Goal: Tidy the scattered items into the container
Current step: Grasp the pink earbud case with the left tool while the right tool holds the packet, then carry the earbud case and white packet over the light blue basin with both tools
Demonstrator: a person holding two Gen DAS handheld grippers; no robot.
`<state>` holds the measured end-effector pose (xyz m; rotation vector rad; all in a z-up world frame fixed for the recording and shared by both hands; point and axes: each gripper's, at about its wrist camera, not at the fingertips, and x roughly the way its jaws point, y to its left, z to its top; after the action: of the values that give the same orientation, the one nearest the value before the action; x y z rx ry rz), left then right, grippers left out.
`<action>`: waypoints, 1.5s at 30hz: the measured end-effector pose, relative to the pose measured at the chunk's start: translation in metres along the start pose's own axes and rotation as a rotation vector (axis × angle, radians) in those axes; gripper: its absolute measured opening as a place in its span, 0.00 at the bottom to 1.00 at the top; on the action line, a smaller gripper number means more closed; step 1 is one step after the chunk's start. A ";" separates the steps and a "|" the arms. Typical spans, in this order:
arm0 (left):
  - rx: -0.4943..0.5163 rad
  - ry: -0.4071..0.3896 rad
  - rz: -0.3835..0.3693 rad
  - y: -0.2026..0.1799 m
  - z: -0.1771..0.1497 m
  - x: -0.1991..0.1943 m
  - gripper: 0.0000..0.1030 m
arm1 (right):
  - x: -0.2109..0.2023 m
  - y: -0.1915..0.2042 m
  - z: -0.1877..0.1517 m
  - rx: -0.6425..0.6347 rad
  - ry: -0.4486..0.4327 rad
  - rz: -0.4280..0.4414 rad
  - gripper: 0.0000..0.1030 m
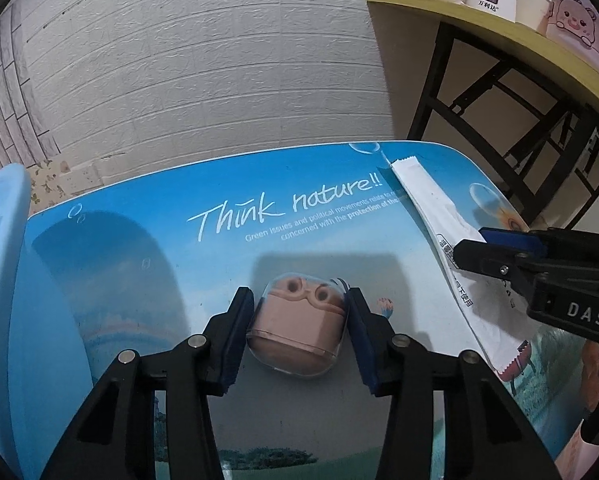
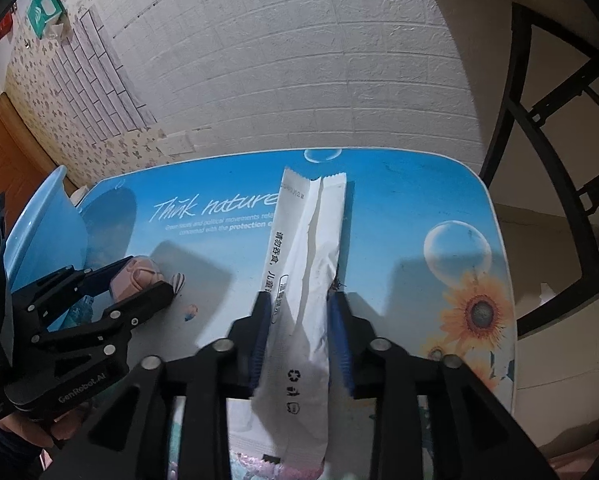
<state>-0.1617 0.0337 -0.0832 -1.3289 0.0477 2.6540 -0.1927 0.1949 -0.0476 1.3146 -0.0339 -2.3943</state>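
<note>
A pink earbud case in a clear cover [image 1: 297,326] lies on the blue printed table [image 1: 179,264]. My left gripper [image 1: 297,300] straddles it, pads touching both its sides, shut on it; this also shows in the right wrist view [image 2: 139,276]. A long white sachet [image 2: 303,280] lies lengthwise on the table. My right gripper [image 2: 299,308] is closed on its middle, pads against both edges; it shows from the side in the left wrist view [image 1: 479,248]. A light blue basin [image 1: 3,280] stands at the table's left edge, also in the right wrist view [image 2: 47,232].
A yellow shelf table [image 1: 479,20] with cups and bowls stands at the back right, on black legs [image 2: 539,160]. A white brick-pattern wall [image 1: 219,60] runs behind the table. The table's far edge and right edge are near the sachet.
</note>
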 end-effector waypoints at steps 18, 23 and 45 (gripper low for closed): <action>-0.016 -0.006 -0.024 0.001 -0.008 -0.009 0.43 | 0.003 0.019 -0.013 -0.049 0.005 -0.046 0.25; -0.018 -0.012 -0.024 0.003 -0.013 -0.015 0.43 | -0.005 0.015 -0.014 0.000 -0.013 -0.013 0.17; -0.034 -0.082 -0.030 -0.005 -0.009 -0.056 0.43 | -0.028 -0.003 -0.027 0.223 0.004 0.224 0.13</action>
<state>-0.1206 0.0301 -0.0434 -1.2199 -0.0281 2.6922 -0.1584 0.2121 -0.0410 1.3338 -0.4347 -2.2458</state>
